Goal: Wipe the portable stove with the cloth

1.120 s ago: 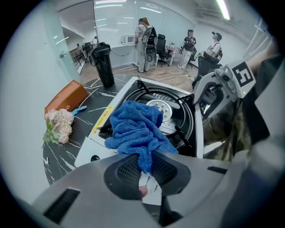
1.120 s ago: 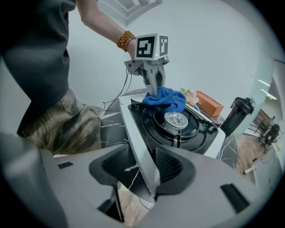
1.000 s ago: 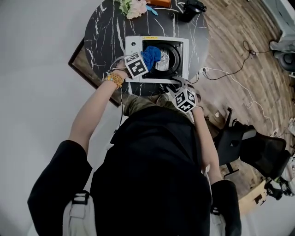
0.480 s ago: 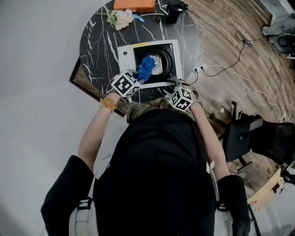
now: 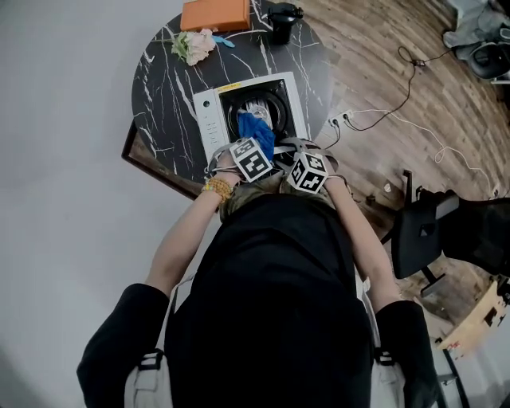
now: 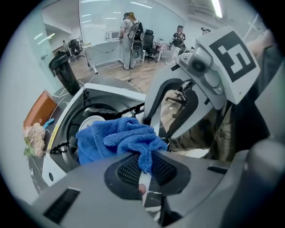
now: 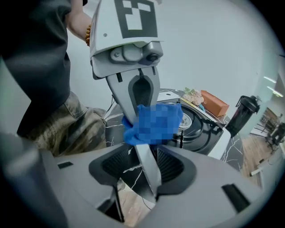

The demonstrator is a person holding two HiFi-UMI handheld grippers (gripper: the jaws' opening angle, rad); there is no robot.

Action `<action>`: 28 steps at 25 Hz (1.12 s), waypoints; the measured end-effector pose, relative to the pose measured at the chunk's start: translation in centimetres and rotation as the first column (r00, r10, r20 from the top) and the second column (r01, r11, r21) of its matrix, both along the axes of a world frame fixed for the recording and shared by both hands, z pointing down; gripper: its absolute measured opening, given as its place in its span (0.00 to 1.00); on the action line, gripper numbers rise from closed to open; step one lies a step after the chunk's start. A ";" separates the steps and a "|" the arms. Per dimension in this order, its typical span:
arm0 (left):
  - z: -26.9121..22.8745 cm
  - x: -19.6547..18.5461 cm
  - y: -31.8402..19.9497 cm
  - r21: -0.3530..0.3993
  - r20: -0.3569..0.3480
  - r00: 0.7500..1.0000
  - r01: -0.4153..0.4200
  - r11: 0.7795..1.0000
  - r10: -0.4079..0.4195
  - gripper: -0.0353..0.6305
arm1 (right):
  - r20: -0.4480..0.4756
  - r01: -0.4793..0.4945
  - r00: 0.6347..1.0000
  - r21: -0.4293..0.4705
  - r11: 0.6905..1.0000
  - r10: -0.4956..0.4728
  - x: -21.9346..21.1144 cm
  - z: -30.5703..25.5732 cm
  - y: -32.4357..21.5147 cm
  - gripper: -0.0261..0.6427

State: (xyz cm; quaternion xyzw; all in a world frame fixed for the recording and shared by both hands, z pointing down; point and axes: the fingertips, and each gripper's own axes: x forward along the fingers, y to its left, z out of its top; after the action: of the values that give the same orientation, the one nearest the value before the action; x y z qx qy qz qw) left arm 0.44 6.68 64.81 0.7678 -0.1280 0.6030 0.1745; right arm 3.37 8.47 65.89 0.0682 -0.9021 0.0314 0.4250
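Item under inspection: the portable stove [image 5: 209,119], a white casing with a black round burner well [image 5: 267,102], standing on a dark marbled table [image 5: 163,96]. It lies directly ahead of both sets of jaws.

The blue cloth [image 6: 116,136] is bunched, not spread. One fold is pinched between the jaws of the left gripper [image 6: 147,167], which are clenched tight on it. The bulk of the cloth hangs just beyond the jaw tips and rests on the near side of the burner well.

The right gripper [image 7: 149,171] sits beside the left one, at the stove's near edge. A pale strip of that edge runs between its pads, and the jaws appear to be gripped on it. I judge this a steadying hold.

Progress, as judged: wiping is under way, with cloth in contact with the stove. No stain or wiped track can be made out on any surface, so the share already cleaned cannot be determined. The far part of the well, the white surround and the control panel to the left of the jaws are not under the cloth at present. They would need passes if not yet covered.

Well beyond the jaws, at the far rim of the table, stand an orange box [image 5: 215,14], a small flower bunch [image 5: 191,46] and a black cup [image 5: 280,22]. All are clear of the stove.
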 end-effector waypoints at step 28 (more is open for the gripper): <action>-0.6 -19.4 -19.6 0.189 0.108 0.963 0.226 0.956 -0.249 0.12 | 0.013 -0.023 1.000 -0.030 0.999 0.024 0.2 -0.4 -0.3 0.34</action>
State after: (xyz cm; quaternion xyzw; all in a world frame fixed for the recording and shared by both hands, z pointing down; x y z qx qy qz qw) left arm -18.92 -12.96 64.16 0.7181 -0.2830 0.6130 0.1689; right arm 3.60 8.15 65.46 0.0723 -0.9034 0.0504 0.4196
